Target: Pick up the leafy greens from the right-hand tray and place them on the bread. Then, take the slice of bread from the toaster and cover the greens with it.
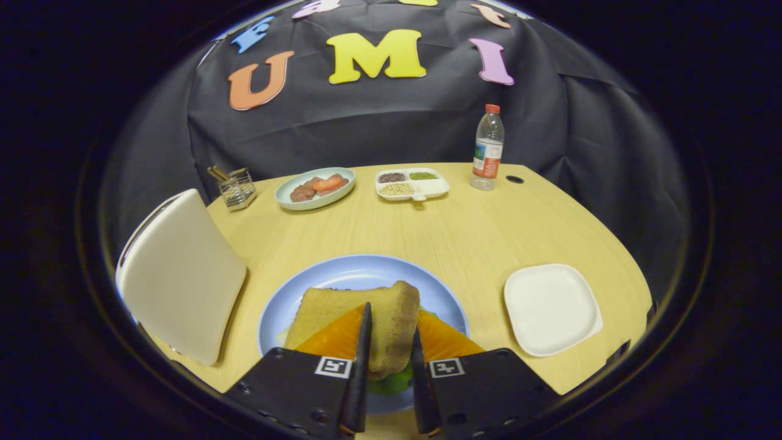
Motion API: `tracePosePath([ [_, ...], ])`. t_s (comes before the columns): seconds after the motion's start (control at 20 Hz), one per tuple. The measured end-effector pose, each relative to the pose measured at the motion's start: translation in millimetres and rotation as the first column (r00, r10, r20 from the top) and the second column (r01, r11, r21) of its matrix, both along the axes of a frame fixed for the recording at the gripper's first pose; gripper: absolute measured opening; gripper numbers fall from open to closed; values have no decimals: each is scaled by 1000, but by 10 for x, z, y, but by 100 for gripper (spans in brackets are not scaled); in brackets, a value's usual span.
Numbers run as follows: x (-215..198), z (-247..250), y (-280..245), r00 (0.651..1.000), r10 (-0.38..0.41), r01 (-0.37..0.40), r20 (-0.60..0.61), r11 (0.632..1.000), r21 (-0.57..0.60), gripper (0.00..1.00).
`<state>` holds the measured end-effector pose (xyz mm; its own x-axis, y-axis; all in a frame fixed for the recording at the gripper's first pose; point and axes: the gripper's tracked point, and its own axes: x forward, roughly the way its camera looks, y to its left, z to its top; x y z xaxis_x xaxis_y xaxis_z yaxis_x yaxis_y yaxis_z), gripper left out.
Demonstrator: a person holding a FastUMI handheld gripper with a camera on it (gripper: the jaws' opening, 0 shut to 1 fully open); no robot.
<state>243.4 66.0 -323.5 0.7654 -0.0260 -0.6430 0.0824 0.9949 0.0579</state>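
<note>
Gripper (389,357) fingers pinch the near edge of my bread slice (360,324), held over the leafy greens (391,382) on the blue plate (360,272). Light, stiff, crumbly toast, I judge; an edge grip suits it. Toaster (180,275) stands left, empty white tray (550,308) right.

One bread slice (372,318) (between tool (391,360) fingers), three plates, one divided tray (412,183), one bottle (487,146).
</note>
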Motion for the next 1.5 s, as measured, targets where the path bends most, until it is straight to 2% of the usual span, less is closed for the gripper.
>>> tracePosePath([
  [0.1,-2,-38,-8,1000,-3,3,5,1000,1,40],
  [0.2,-8,-34,-92,1000,-16,16,15,999,-45,50],
  [0.3,-10,-22,-136,1000,-2,4,22,995,-102,70],
  [0.35,-37,28,-156,1000,-3,7,31,991,-131,71],
  [0.4,-48,82,-189,999,-4,11,42,989,-149,79],
  [0.55,-134,210,-65,997,39,-34,59,997,-74,96],
  [0.65,-194,401,-87,994,47,-43,98,998,-46,96],
  [0.8,-342,795,-170,982,43,-30,184,997,-74,96],
  [1.0,-640,1454,-255,942,34,0,335,995,-100,96],
  [1.15,-968,1966,-185,892,49,-19,449,997,-72,95],
  [1.4,-1711,2647,-276,763,33,12,645,998,-66,95],
  [1.5,-1992,2673,-282,748,57,21,661,994,-110,95],
])
